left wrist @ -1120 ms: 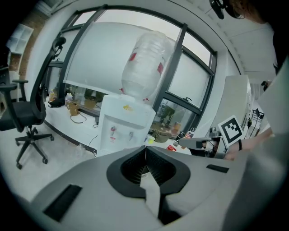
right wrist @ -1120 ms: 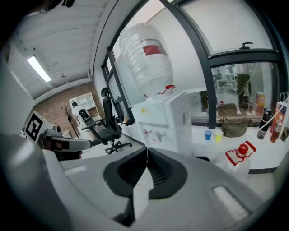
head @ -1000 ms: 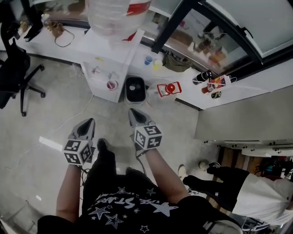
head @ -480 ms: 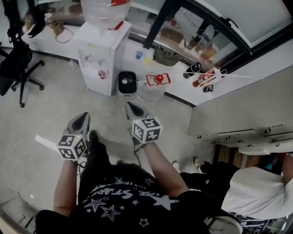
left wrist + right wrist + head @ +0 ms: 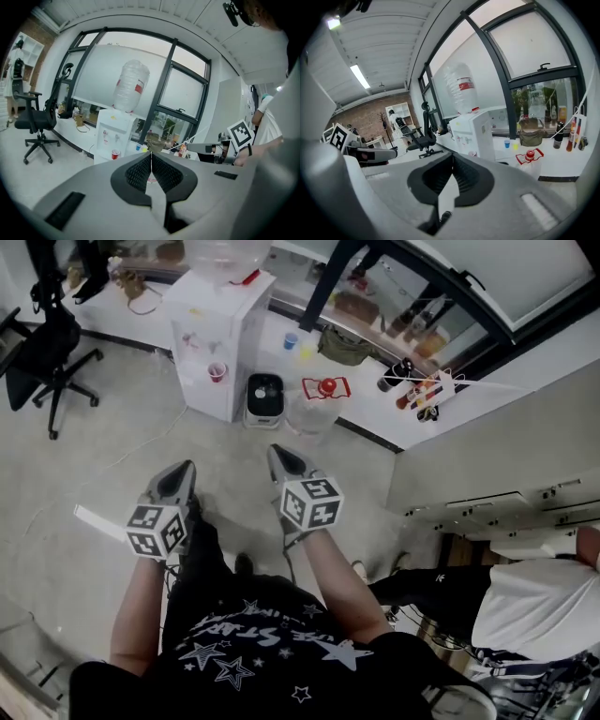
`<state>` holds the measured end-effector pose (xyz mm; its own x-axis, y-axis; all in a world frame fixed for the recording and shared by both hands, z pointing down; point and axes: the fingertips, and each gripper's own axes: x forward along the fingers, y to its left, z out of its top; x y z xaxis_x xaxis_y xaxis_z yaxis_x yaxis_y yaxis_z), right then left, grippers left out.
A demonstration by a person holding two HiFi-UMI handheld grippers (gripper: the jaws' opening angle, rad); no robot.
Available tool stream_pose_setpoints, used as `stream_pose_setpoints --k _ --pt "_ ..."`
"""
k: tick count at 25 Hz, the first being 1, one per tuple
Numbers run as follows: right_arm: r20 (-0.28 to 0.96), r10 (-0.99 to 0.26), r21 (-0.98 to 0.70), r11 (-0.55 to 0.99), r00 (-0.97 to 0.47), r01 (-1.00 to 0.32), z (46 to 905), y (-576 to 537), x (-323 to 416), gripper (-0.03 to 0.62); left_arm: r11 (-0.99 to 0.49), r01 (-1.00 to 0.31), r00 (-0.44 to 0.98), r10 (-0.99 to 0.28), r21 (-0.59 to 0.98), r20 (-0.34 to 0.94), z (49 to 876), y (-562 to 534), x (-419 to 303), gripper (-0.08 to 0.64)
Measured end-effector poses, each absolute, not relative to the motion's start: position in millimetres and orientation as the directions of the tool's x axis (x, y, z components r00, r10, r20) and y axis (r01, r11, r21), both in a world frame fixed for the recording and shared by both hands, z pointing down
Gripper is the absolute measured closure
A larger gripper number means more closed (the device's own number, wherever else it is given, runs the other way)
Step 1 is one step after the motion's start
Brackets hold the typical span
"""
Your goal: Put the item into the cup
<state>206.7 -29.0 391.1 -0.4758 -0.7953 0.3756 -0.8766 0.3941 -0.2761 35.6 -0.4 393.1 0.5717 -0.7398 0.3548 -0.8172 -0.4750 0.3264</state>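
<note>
Straight ahead, water dispenser [image 5: 225, 320], red cup [image 5: 217, 372]

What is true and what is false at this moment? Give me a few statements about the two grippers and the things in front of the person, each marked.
1. The left gripper and the right gripper both have their jaws together with nothing between them. True.
2. The left gripper is shut on the small red cup. False: the cup sits in the front of the white water dispenser, far from both grippers.
3. In the head view, a black office chair stands to the left of the dispenser. True.
4. The clear jug with a red cap stands on top of the dispenser. False: it stands low down, right of the black bin.
</note>
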Motion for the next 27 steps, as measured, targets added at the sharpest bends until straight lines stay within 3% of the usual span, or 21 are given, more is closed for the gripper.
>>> stream_pose_setpoints --k 17,27 --pt "0.300 -0.772 -0.230 0.512 -0.561 -0.828 353.0 81.6 172.4 0.591 -0.489 -0.830 0.545 -0.814 0.270 0.201 320.4 103.1 20.5 0.551" --pt "0.303 -0.789 -0.228 0.484 -0.534 -0.845 322.0 110.2 140.9 0.591 -0.515 -0.819 0.567 -0.794 0.254 0.220 301.4 136.3 -8.6 0.551"
